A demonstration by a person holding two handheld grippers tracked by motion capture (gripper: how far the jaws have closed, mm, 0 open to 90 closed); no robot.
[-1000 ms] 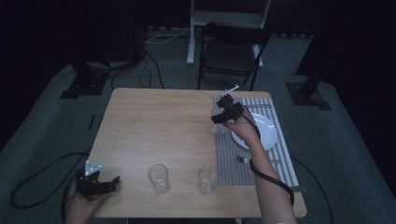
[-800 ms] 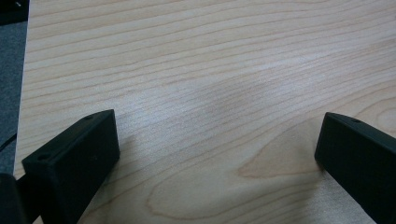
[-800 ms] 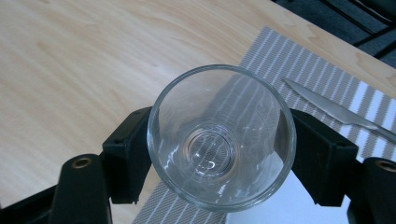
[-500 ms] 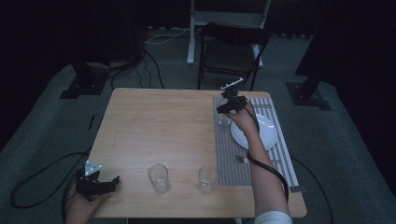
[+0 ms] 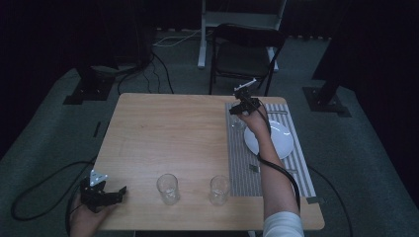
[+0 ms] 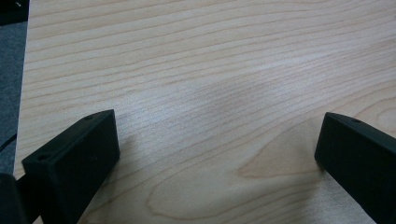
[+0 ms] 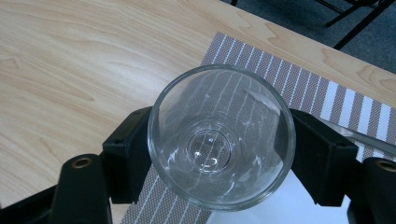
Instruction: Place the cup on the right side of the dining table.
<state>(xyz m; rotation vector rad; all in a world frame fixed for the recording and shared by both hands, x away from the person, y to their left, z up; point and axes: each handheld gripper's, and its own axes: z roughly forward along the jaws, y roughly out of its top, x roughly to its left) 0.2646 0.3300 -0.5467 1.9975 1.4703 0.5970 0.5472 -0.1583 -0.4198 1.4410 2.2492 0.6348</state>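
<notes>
The wooden table (image 5: 168, 133) carries a striped placemat (image 5: 237, 163) and two empty glasses (image 5: 168, 188) (image 5: 219, 189).

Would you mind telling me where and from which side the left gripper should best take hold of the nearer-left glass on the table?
Probably by its side wall. The glass stands upright with its mouth up, round and clear, so the jaws should close across the wall, one on each side. The left gripper lies open at the table's near left corner, so coming in level from the glass's left is shortest; the other glass stands on its far side.
</notes>
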